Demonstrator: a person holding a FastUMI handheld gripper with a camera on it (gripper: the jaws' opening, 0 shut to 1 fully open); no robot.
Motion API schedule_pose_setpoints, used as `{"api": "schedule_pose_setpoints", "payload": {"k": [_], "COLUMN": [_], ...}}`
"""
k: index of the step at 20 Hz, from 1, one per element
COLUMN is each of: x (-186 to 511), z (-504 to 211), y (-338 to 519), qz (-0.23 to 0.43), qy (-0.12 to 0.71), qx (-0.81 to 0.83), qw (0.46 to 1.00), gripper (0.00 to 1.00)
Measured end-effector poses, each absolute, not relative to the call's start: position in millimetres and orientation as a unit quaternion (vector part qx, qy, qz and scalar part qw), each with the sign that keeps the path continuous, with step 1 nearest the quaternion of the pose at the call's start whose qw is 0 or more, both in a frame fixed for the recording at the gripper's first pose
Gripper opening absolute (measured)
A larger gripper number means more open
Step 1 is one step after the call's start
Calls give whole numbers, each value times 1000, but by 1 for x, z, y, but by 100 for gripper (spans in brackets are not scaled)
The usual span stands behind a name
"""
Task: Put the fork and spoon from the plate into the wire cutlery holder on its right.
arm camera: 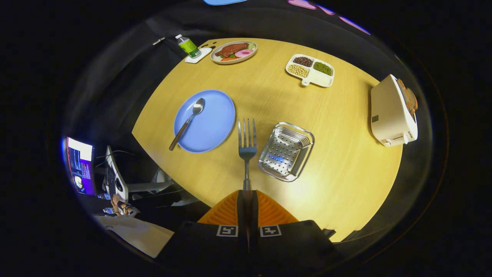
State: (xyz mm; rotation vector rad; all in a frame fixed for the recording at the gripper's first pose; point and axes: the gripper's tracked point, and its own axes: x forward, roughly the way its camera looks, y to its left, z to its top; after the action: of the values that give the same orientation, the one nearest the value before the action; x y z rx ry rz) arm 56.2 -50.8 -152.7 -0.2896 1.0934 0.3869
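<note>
hand-held gripper clamps fork — wooden table

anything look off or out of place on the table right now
Nothing spilled or damaged. The spoon lies on the blue plate with its handle poking past the rim. The gripper is shut on the fork, held above the table beside the empty holder.

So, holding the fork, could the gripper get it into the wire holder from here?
Probably yes: the gripper is shut on the fork, and the holder sits open-topped just beside its tines, nothing between.
</note>
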Motion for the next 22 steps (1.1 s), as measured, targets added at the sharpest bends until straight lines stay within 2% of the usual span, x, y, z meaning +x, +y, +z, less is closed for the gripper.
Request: {"api": "schedule_pose_setpoints", "payload": {"k": [5,13,20,21,22], "x": [80,91,108,112,115], "z": [-149,-169,-174,-176,-170], "y": [-90,-90,-87,-83,-78], "qz": [165,163,149,152,156], "qy": [547,620,634,625,614], "qx": [-186,-185,-153,-144,-137], "qw": [799,745,743,752,762], "gripper": [6,8,12,15,34]}}
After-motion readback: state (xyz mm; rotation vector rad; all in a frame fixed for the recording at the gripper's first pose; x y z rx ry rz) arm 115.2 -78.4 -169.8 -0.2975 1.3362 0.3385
